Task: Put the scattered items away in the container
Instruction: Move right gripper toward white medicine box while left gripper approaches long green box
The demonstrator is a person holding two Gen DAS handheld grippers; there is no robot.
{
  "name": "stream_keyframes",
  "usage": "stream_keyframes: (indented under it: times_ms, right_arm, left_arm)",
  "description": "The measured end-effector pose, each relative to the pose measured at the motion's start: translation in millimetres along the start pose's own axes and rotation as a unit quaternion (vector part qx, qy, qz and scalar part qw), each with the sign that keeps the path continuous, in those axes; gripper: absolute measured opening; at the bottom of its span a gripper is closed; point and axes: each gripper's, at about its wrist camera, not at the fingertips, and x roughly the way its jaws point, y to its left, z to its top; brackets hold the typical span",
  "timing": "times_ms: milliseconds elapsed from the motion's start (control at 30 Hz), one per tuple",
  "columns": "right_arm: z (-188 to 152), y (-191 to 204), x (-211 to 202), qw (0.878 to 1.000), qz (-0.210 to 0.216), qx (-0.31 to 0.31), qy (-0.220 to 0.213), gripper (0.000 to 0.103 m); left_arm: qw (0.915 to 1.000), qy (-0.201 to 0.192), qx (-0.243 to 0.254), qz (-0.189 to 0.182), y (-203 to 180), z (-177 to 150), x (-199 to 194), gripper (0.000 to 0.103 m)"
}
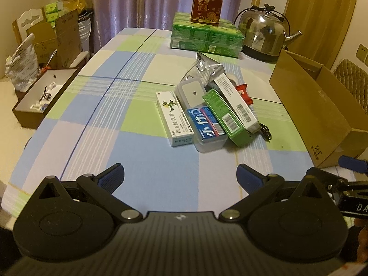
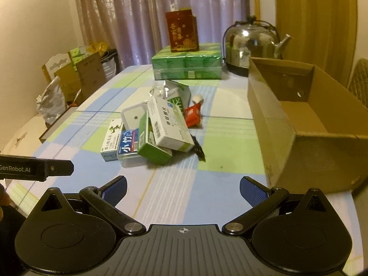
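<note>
Both my left gripper [image 1: 180, 177] and right gripper [image 2: 183, 189] hover spread and empty — I should lift the topmost white box [image 2: 171, 124] first, toward the cardboard box [image 2: 306, 124].

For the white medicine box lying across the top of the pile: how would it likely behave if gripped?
The white medicine box is flat-sided cardboard, so it probably grips firmly but may crush under force. It looks light. It rests tilted on the green box, so lifting it could shift the pile.

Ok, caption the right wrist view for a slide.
Open right gripper faces a pile of boxes on the table, empty cardboard box to its right.
</note>
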Motion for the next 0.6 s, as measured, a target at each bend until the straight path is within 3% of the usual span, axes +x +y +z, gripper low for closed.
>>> stream_keyframes:
  times_ms: [533,600]
  right_arm:
    - [42,-9,77,0.999,0.03,-0.009,0.014,0.101]
    - [49,-11,88,0.999,0.036,-0.015,0.016,0.094]
  left_arm:
    - [0.9993,0.01,0.036,-0.011,16,27,55,0.102]
    - [0.999,0.008,0.041,-0.014,15,31,62,0.102]
